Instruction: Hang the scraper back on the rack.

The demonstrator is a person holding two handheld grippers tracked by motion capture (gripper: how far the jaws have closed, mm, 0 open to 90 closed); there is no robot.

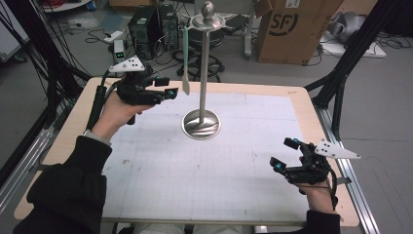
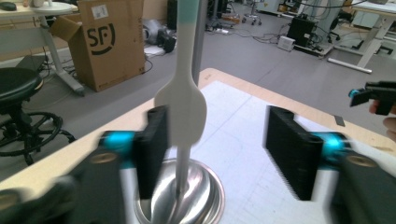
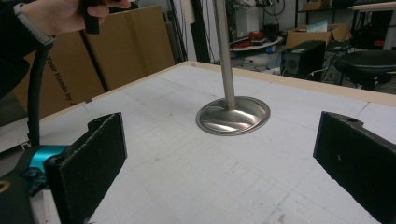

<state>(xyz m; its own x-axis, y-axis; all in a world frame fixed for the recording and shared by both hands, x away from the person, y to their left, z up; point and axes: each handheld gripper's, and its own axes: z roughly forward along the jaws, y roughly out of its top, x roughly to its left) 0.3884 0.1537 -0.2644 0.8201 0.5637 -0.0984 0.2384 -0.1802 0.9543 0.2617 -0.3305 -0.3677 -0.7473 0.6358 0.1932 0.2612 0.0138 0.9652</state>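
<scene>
Robotics lab or workshop. Grey concrete floor strewn with black cables (image 1: 97, 34) at upper left of the high view. Black desktop computer towers (image 1: 153, 24) near top centre, black swivel stool (image 2: 18, 93) at left of the left gripper view. Brown cardboard shipping box (image 1: 292, 29) at upper right. Black metal frame struts (image 1: 350, 58) flank the wood-edged work table with its white gridded mat (image 1: 204, 161).

Black sleeves (image 1: 73, 185), black grippers with teal-blue joints, ribbed black jaws, grey three-cornered plates.
</scene>
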